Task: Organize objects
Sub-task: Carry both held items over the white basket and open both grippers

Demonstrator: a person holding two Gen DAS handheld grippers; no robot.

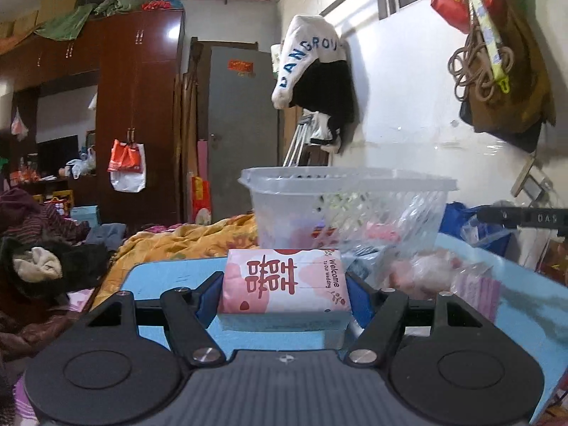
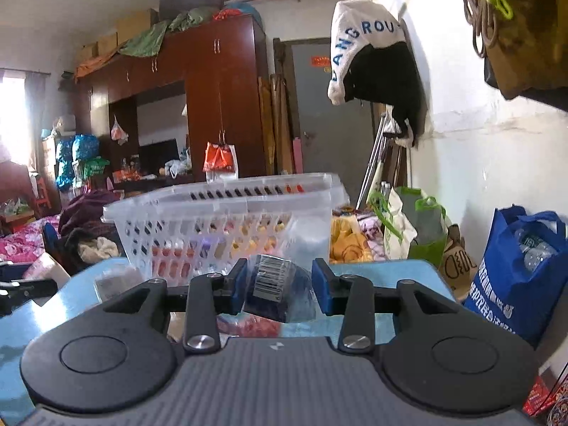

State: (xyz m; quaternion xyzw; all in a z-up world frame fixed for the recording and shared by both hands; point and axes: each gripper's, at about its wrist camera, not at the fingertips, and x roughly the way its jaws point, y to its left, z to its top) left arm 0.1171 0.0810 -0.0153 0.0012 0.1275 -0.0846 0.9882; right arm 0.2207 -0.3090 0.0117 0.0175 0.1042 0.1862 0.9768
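My left gripper (image 1: 285, 293) is shut on a pink and white tissue pack (image 1: 285, 282) printed "Welcome To Our Wedding", held just above the light blue table (image 1: 167, 280). A clear plastic basket (image 1: 340, 181) stands behind it with items inside. My right gripper (image 2: 282, 285) is shut on a dark blue packet in clear wrap with a barcode (image 2: 280, 289), held over the table (image 2: 390, 269). The same basket (image 2: 220, 209) stands just beyond it, holding several colourful items. The left gripper's black arm (image 2: 21, 293) shows at the left edge.
Clear plastic bags with pinkish contents (image 1: 433, 266) lie on the table right of the tissue pack. A bed with an orange blanket (image 1: 184, 238) lies behind the table. A blue bag (image 2: 514, 277) and green bags (image 2: 419, 227) stand by the right wall.
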